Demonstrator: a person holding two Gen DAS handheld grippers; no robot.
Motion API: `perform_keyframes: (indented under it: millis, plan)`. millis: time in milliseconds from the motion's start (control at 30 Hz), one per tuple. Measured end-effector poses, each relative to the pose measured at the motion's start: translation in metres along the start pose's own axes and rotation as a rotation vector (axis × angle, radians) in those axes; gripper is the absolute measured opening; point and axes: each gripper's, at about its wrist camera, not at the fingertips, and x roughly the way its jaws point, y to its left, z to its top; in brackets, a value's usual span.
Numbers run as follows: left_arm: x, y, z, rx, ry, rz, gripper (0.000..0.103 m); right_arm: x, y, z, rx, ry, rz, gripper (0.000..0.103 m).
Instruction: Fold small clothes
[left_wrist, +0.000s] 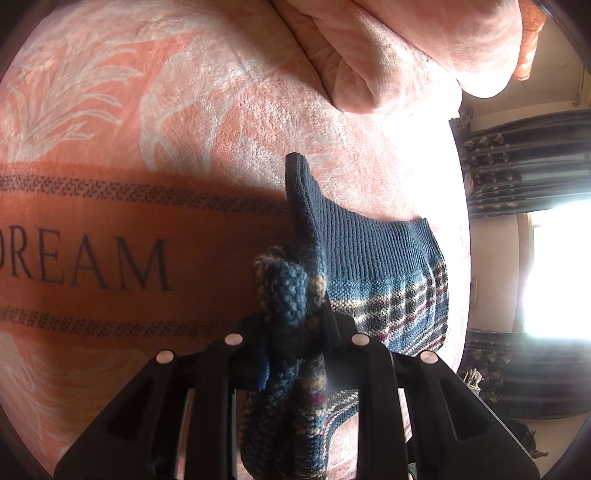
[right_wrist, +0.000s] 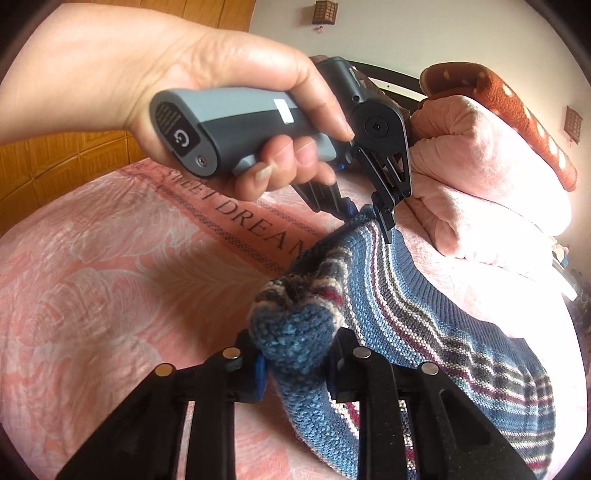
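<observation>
Bed (right_wrist: 92, 258): pink patterned blanket with an orange band lettered "SWEET DREAM"; it bears everything else in view.
Quilt (right_wrist: 480, 177): pale pink, bundled at the far right of the bed; a rust dotted pillow (right_wrist: 517, 110) lies on top of it.
Curtain (left_wrist: 524, 166): dark and patterned, at the far right of the left wrist view, beside a bright window.
Containers: the bed is the only bearer shown; the garment is the one loose item on it.
Sweater (right_wrist: 424, 317): small knit, blue with white, grey and maroon stripes and a plain blue ribbed hem. Its right part lies on the blanket near the quilt; its left part is lifted and bunched between the two grippers.
Hand (right_wrist: 221, 92): wraps the grey handle of the left gripper, far side of the sweater in the right wrist view.
Left gripper (left_wrist: 295, 325): fingers closed on a thick wad of knit, which bulges forward between them and hangs below; from the pinch a blue edge rises to a point.
Right gripper (right_wrist: 295, 354): fingers closed on a rounded blue lump of the same sweater, the cloth filling the gap between the blue pads (right_wrist: 260, 376).
Relation: both pinch points sit on the raised edge, the left gripper's farther and higher; the striped cloth slopes between them.
</observation>
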Motion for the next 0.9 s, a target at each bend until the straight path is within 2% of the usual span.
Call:
perform_keyframes:
  millis: [133,600,900]
  plan:
    - [-0.005,-0.016,0.001,0.007,-0.008,0.018,0.02,-0.01,-0.013,0.005,0.028,-0.015,-0.004,0.018]
    - [-0.019,-0.083,-0.005,0.048,-0.033,0.065,0.02,-0.049,-0.057,0.012,0.106,-0.066,-0.03,0.015]
    - [-0.012,-0.136,-0.005,0.087,-0.036,0.09,0.02,-0.075,-0.093,0.005,0.169,-0.09,-0.057,0.013]
